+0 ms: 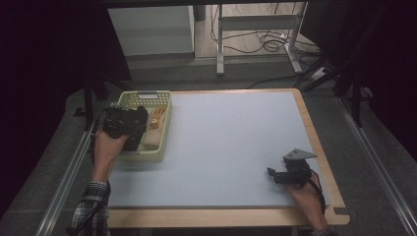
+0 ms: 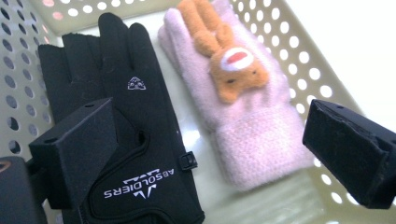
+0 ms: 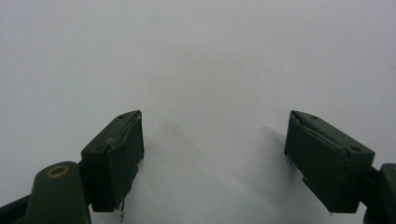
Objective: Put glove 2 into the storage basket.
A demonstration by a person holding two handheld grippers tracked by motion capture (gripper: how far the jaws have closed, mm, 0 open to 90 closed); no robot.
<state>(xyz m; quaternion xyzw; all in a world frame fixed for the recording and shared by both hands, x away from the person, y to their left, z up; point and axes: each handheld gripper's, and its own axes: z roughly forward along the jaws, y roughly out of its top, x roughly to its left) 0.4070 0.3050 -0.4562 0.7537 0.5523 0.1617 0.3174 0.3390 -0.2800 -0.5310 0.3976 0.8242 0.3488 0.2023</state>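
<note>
The left gripper (image 1: pixel 129 124) hangs over the basket (image 1: pixel 162 132) at the left edge of the high view, its jaws spread wide and holding nothing. In the left gripper view they straddle a black glove (image 2: pixel 130 135) and a pink glove (image 2: pixel 247 116) lying side by side on the basket floor, the black one toward the left of the frame and partly under the left jaw. That stance looks like the start of a reach for a glove; which one, I cannot tell. The pink glove carries a small orange plush animal (image 2: pixel 229 60) on its back.

The right gripper (image 1: pixel 287 176) waits low in the lower right of the high view, well apart from the basket, jaws also wide and empty, probably just kept out of the way.

The desk (image 1: pixel 231 147) is topped with a plain pale grey mat with a wooden border. Beyond it the room is dim, with cables (image 1: pixel 265 42) on the floor between metal frame legs.
</note>
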